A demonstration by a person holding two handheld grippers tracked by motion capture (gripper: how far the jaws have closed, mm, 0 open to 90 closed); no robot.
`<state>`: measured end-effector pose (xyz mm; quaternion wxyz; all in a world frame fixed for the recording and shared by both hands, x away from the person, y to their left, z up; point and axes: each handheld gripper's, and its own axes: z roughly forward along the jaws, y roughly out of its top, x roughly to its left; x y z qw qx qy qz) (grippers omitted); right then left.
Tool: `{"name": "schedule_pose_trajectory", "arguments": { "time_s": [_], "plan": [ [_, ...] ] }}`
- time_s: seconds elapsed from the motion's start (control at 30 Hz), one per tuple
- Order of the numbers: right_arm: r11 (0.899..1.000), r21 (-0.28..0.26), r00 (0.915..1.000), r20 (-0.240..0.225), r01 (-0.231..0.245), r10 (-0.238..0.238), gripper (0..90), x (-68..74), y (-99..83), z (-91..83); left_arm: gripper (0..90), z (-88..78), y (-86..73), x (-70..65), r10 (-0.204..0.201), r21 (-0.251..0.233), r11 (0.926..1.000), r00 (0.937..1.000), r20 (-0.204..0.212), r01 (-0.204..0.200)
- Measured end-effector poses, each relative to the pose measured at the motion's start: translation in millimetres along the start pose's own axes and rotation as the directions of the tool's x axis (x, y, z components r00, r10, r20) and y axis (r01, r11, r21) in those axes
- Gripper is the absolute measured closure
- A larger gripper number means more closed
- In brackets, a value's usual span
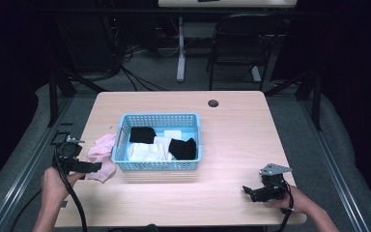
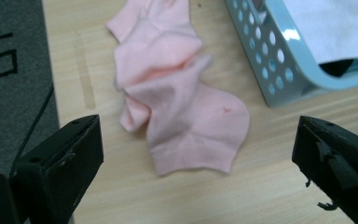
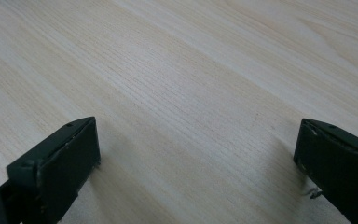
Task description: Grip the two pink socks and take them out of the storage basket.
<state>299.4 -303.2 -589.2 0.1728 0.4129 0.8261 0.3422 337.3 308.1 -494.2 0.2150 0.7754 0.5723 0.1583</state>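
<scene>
High view: a pink sock (image 1: 102, 155) lies crumpled on the counter (image 1: 232, 140), touching the blue basket (image 1: 121, 140)'s left wall, by the left gripper (image 1: 96, 166). The right gripper (image 1: 246, 191) rests well apart.

Left gripper view: jaws wide, empty; the sock looks soft and light, best pinched at a raised fold.

Right gripper view: jaws wide over bare wood.

Pale wood worktop (image 1: 232, 140), blue perforated basket (image 1: 159, 165) near its middle, crumpled pink sock (image 1: 102, 155) just left of the basket
</scene>
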Motion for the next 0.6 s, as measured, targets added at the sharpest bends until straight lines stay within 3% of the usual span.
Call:
{"name": "schedule_pose_trajectory", "arguments": {
  "time_s": [0.27, 0.33, 0.43, 0.53, 0.6],
  "plan": [
    [1.0, 0.0, 1.0, 0.0, -0.001, 0.001, 0.0, 0.0, 0.0, 0.0, 0.0, 24.6, -28.2, -4.2, -0.029, 0.003, 0.9996, 0.9996, -0.002, 0.029],
    [1.0, 0.0, 1.0, 0.0, -0.001, 0.001, 0.0, 0.0, 0.0, 0.0, 0.0, 28.1, -30.6, -5.0, 0.002, 0.032, 0.9995, 0.9998, -0.019, -0.001],
    [1.0, 0.0, 1.0, 0.0, -0.001, 0.001, 0.0, -0.1, 0.0, 0.0, 0.0, 30.7, -35.2, -3.5, -0.004, 0.002, 1.0, 0.9996, -0.027, 0.004],
    [1.0, 0.001, 1.0, 0.001, 0.0, 0.0, 0.0, -0.1, 0.0, 0.0, 0.0, 32.0, -40.5, -3.1, 0.017, -0.014, 0.9998, 0.9992, -0.035, -0.018],
    [1.0, 0.001, 1.0, 0.001, 0.0, 0.0, 0.0, -0.1, 0.0, 0.0, 0.0, 32.6, -44.6, -1.5, 0.012, -0.031, 0.9994, 0.9997, -0.023, -0.013]
  ]
}}
